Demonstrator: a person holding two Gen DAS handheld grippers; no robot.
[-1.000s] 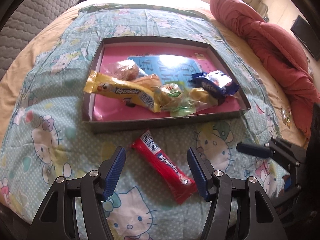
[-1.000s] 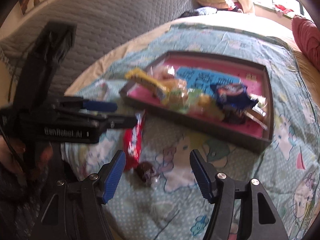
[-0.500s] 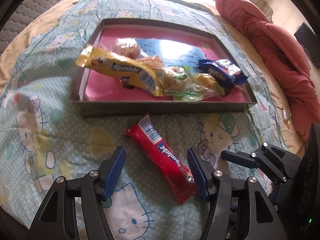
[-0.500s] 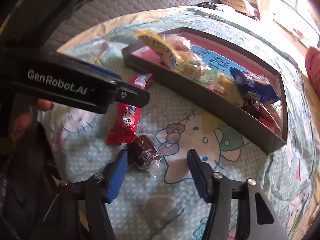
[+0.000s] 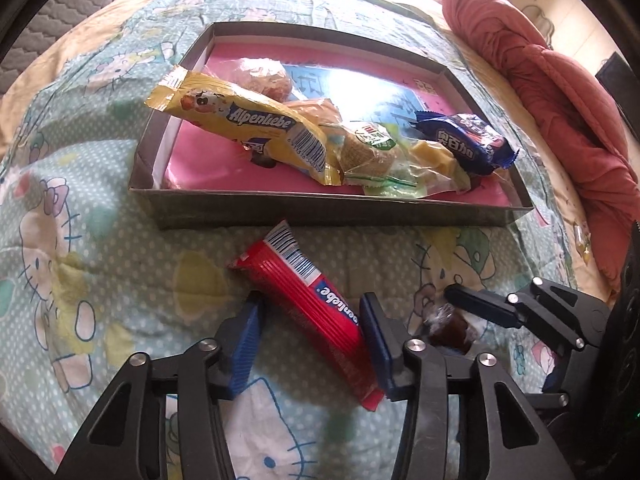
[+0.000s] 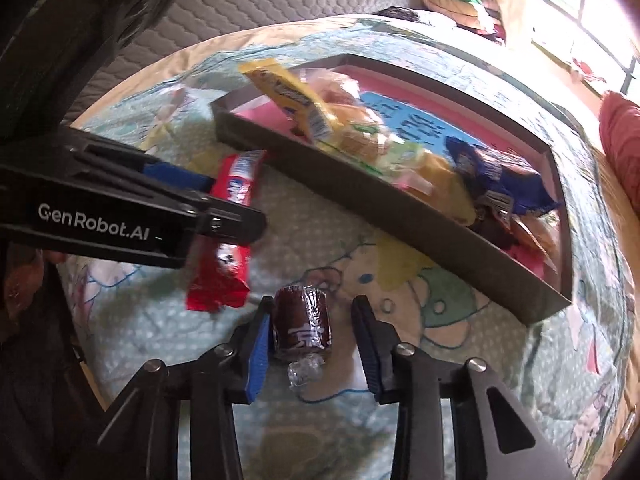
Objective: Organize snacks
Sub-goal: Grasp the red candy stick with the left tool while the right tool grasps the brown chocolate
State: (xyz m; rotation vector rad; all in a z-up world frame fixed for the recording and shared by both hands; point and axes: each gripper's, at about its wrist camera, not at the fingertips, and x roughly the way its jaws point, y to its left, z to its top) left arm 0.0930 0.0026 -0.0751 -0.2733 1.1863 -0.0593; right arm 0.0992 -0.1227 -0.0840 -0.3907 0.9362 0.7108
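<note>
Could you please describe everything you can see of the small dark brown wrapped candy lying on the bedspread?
The small dark brown wrapped candy is a stubby cylinder in clear, glossy film with pale lettering and a twisted end toward the camera. It lies on the cartoon-cat bedspread, outside the tray, beside the red snack bar. The right hand-held gripper straddles it, jaws just closing: one blue pad at its side, the other apart.

Both grippers lowered, left gripper [image 5: 310, 334] jaws closing around red bar [image 5: 316, 312], right gripper [image 6: 308, 338] around brown candy [image 6: 302, 328]
</note>
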